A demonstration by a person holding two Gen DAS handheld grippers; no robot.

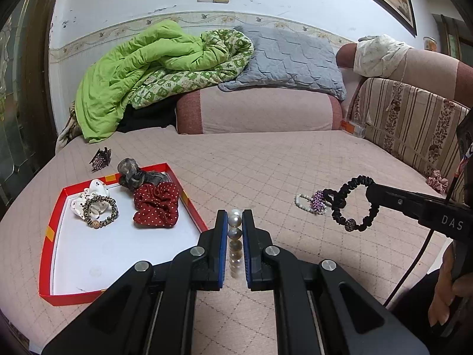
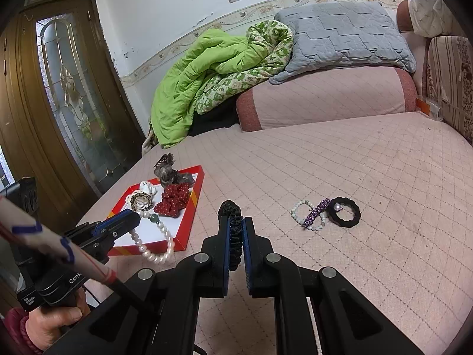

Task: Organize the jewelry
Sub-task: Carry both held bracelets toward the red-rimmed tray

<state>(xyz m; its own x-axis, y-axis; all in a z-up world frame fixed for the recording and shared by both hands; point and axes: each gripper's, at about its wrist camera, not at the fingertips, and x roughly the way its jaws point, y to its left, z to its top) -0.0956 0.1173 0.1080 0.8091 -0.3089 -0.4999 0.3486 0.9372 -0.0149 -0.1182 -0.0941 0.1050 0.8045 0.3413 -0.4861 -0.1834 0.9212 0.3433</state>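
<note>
The left gripper [image 1: 235, 222] is clenched on a string of large white pearls [image 1: 235, 244], which hangs from it just beside the near right corner of the shallow red cardboard tray with a white floor [image 1: 50, 254]; in the right wrist view the pearl loop [image 2: 153, 241] droops over the tray's near edge. The right gripper [image 2: 235, 227] is clenched on a thin black fabric hair band with a beaded ball [image 2: 235, 236], held above the pink quilted bed cover [image 1: 266, 159]. Inside the tray lie a dark red dotted scrunchie [image 1: 156, 204], a white dotted scrunchie [image 1: 88, 196] with a leopard-print hair band [image 1: 100, 211] on top of it, and a grey gauze scrunchie [image 1: 136, 174] draped over the far rim. A dark claw hair clip [image 1: 101, 159] lies on the cover beyond the tray. To the right, well apart from the tray, a small white bead bracelet [image 2: 306, 214], a purple rhinestone clip [image 2: 317, 211] across it, and a thick black ring-shaped band [image 2: 344, 211] lie touching in a cluster. A green quilt [image 1: 133, 71] and a grey cushion [image 1: 289, 56] are piled at the far end.
</note>
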